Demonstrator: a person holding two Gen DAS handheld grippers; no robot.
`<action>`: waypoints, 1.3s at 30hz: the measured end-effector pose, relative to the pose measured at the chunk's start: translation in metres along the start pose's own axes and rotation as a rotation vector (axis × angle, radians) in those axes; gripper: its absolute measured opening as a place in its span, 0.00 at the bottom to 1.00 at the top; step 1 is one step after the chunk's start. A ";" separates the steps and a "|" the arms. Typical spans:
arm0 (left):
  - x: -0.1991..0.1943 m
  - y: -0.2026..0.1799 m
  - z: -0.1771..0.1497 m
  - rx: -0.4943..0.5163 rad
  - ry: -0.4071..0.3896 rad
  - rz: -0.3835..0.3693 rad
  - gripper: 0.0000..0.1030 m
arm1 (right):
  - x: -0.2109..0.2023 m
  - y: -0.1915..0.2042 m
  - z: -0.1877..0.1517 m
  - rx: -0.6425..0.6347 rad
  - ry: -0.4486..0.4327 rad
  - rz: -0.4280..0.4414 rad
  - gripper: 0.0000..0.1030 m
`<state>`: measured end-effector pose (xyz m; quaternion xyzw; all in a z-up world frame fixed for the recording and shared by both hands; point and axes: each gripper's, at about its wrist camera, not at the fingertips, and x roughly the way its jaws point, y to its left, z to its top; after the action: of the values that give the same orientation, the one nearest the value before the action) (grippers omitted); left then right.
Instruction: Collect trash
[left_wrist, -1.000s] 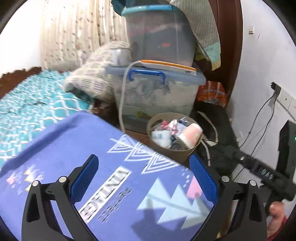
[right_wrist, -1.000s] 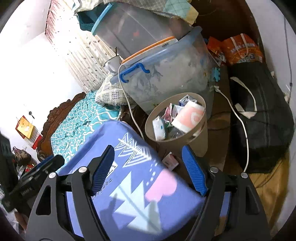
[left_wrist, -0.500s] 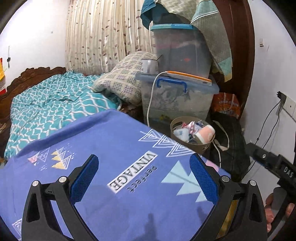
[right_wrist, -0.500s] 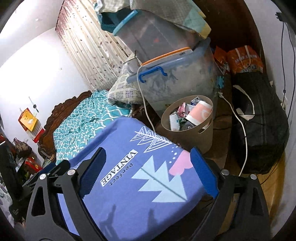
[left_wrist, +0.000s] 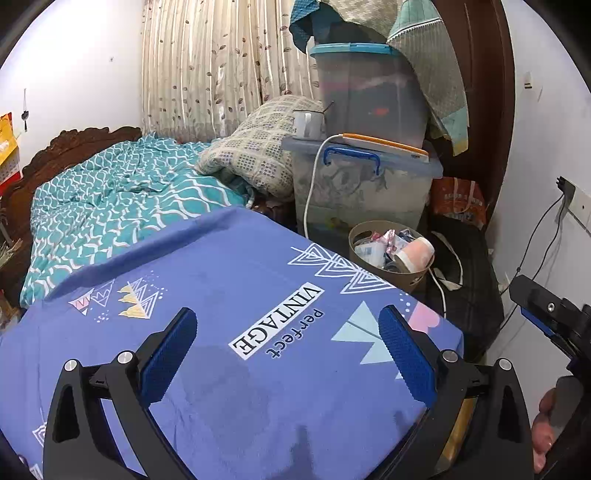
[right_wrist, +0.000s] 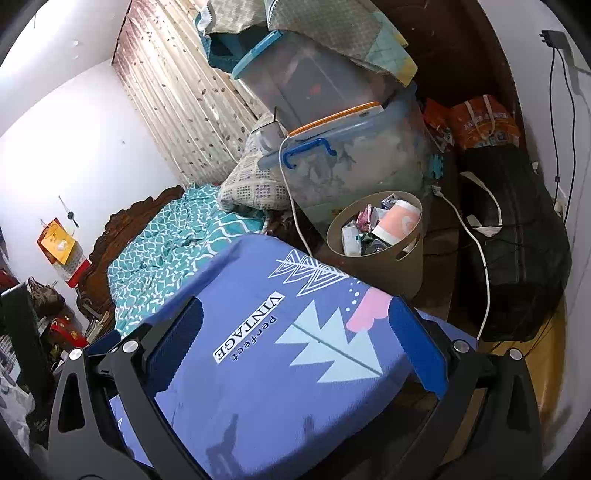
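Though fully heaped, 1 trash basket (left_wrist: 413, 278)

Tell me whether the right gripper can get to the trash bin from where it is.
Probably yes. The right gripper is open and empty above the purple cover, and the trash bin stands just past its corner with nothing between, though it is already full.

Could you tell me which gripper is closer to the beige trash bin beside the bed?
Right, though narrowly. The right gripper is open over the purple cloth's corner by the trash bin; the left gripper sits farther back.
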<state>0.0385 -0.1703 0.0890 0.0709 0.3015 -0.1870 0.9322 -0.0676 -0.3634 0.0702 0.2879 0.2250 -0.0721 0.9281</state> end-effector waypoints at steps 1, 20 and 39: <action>0.000 -0.001 -0.001 0.000 0.003 0.000 0.92 | -0.001 0.000 -0.001 -0.002 0.001 0.002 0.97; 0.006 -0.013 -0.005 0.037 0.016 0.097 0.92 | 0.012 -0.019 -0.006 0.038 0.025 -0.022 0.97; 0.012 -0.018 -0.007 0.044 0.051 0.137 0.92 | 0.018 -0.023 -0.008 0.046 0.039 -0.017 0.97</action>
<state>0.0366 -0.1888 0.0764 0.1165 0.3152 -0.1273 0.9332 -0.0602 -0.3780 0.0443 0.3087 0.2436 -0.0796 0.9160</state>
